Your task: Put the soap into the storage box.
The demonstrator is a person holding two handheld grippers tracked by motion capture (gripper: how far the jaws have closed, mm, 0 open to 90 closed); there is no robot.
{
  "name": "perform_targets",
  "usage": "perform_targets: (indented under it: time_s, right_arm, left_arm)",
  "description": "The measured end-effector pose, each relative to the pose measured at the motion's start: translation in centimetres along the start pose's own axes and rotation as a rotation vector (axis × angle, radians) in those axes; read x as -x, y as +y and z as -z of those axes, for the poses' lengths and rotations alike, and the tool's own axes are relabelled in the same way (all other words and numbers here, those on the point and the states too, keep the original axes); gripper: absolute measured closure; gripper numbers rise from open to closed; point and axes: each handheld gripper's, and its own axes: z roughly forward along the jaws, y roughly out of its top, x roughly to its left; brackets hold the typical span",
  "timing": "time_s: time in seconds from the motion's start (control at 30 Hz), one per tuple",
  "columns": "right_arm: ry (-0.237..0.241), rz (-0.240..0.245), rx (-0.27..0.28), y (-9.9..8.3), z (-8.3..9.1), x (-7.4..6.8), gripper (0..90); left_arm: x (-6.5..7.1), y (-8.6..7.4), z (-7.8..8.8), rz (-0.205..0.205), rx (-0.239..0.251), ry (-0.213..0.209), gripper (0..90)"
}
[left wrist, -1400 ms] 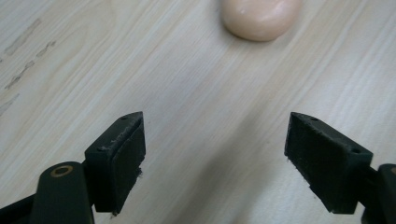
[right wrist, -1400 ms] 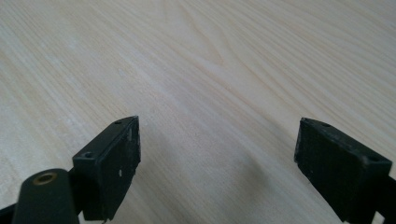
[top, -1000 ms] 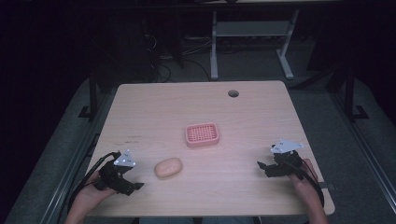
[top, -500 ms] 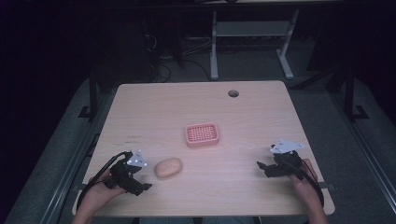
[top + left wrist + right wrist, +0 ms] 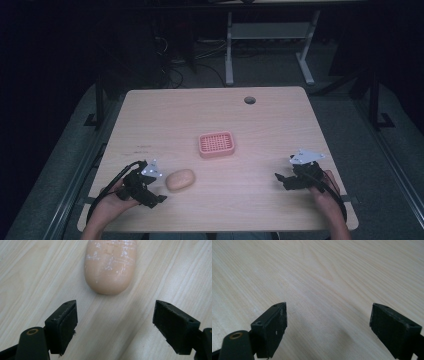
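Observation:
A peach oval bar of soap (image 5: pixel 180 179) lies on the wooden table (image 5: pixel 210 115), front left of centre. My left gripper (image 5: pixel 159 191) sits just left of it, open, with the bar (image 5: pixel 110 265) a short way ahead of its two pads (image 5: pixel 65 322) and nothing between them. A pink slotted soap dish (image 5: pixel 216 144) rests near the table's middle, beyond the bar. My right gripper (image 5: pixel 280 181) is at the front right, open over bare wood (image 5: pixel 327 277), its pads (image 5: pixel 274 327) wide apart.
A round cable hole (image 5: pixel 249 100) is at the table's back right. The person's hands (image 5: pixel 327 197) come in from the front edge. White desk legs (image 5: pixel 229 50) and cables stand on the dark floor behind the table.
My left gripper has moved right, closing in on the bar of soap. The right gripper has stayed where it was.

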Motion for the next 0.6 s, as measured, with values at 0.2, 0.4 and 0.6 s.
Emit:
perform_targets:
  time_s: [0.2, 0.4, 0.6]
  right_arm:
    - [0.005, -0.028, 0.008, 0.0, 0.0, -0.1, 13.9]
    - [0.002, -0.023, 0.002, -0.1, 0.0, 0.0, 13.9]
    - [0.006, -0.029, 0.003, -0.2, 0.0, 0.1, 13.9]
  left_arm:
    - [0.1, 1.0, -0.3, -0.015, -0.001, -0.012, 19.7]
    - [0.2, 1.5, -0.8, -0.03, -0.008, -0.019, 19.7]
    - [0.1, 2.4, -1.2, -0.039, -0.015, -0.036, 19.7]
